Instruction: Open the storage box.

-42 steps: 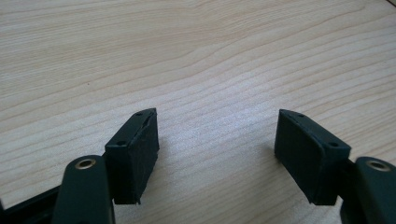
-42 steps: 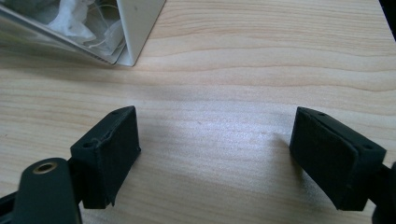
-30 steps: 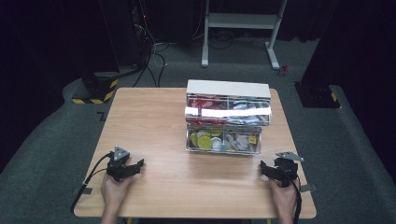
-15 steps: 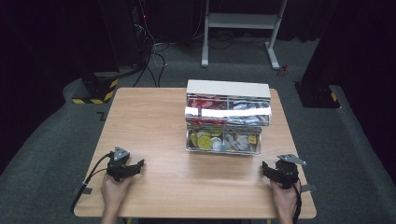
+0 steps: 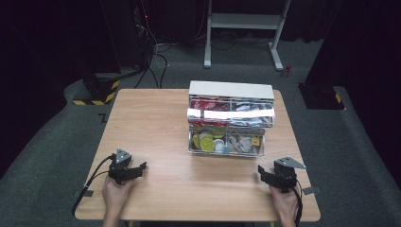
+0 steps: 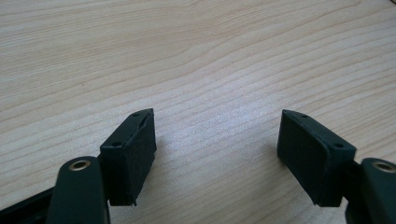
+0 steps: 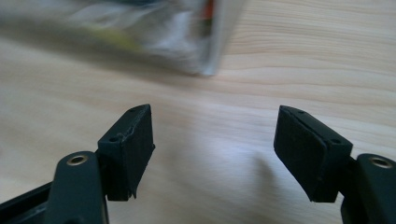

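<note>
While the clear two-tier organizer box (image 5: pixel 229 124) stands ahead of both, the right hand-held gripper (image 5: pixel 276 176), jaws just closing yet wide and empty, rests on the desk (image 5: pixel 151 123); the left hand-held gripper (image 5: pixel 126 169) waits wide, probably readying a reach.

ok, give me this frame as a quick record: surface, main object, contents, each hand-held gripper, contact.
surface: wooden table
main object: clear two-tier box, right of centre, white top
contents: lower tier, yellow and white round pieces; upper tier, red and white items, too small to identify
left hand-held gripper: jaws open, nothing between them, over bare wood
right hand-held gripper: jaws open but just been closing, nothing between them, faces the box
contact: neither touches the box
</note>
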Motion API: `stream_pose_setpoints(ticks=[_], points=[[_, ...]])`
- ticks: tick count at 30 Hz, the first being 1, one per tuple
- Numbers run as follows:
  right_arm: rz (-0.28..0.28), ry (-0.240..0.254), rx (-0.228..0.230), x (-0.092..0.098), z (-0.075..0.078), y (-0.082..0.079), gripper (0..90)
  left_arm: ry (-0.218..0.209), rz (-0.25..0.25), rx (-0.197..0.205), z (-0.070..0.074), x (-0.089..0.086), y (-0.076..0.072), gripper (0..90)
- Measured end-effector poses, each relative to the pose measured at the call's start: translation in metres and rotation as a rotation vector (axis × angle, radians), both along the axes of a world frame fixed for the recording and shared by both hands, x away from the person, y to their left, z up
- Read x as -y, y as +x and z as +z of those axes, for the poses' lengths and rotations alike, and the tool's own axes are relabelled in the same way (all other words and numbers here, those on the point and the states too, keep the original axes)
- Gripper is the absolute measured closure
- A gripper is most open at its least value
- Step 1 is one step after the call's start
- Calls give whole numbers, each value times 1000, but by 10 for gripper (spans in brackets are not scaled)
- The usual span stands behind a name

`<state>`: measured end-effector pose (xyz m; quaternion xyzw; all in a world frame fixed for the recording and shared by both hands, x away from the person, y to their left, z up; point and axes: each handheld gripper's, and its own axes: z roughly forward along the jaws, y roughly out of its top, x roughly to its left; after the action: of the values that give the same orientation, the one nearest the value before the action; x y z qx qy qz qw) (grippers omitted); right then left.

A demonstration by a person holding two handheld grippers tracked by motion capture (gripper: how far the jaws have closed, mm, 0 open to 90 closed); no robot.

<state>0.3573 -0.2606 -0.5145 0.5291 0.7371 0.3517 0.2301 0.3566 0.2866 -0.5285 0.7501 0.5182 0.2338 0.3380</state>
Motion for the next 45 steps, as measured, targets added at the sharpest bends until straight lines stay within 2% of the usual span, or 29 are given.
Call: stream_pose_setpoints(ticks=[1, 3, 6, 11, 14, 18, 24, 28, 30, 31, 34, 38, 42, 45], points=[[0, 0, 0, 0, 0, 0, 288, 0, 0, 0, 0, 0, 0, 285], [43, -22, 14, -8, 2, -4, 326, 0, 0, 0, 0, 0, 0, 285], [96, -16, 34, -14, 9, -9, 354, 0, 0, 0, 0, 0, 0, 284], [137, 15, 49, -17, 18, -13, 374, 0, 0, 0, 0, 0, 0, 284], [162, 42, 64, -16, 24, -16, 354, 0, 0, 0, 0, 0, 0, 284], [211, 108, 66, -14, 30, -18, 293, 0, 0, 0, 0, 0, 0, 284], [230, 115, 91, -14, 32, -16, 202, -1, 1, 2, 0, 0, 0, 284], [244, 120, 101, -11, 34, -16, 229, -2, 1, 4, 0, 0, 0, 284], [271, 172, 96, -8, 36, -16, 223, -1, 0, 3, 0, 0, 0, 287], [258, 193, 110, -6, 38, -17, 211, 0, -1, 0, 0, 0, 0, 288], [229, 166, 123, -7, 41, -17, 202, -1, -1, 1, 0, 0, 0, 288], [247, 139, 107, -12, 47, -16, 232, -1, -1, 1, 0, 0, 0, 288], [255, 92, 123, -20, 54, -16, 287, -1, -1, 2, 0, 0, 0, 287], [273, 95, 115, -25, 58, -13, 325, -1, -2, 2, 0, 0, 0, 286]])
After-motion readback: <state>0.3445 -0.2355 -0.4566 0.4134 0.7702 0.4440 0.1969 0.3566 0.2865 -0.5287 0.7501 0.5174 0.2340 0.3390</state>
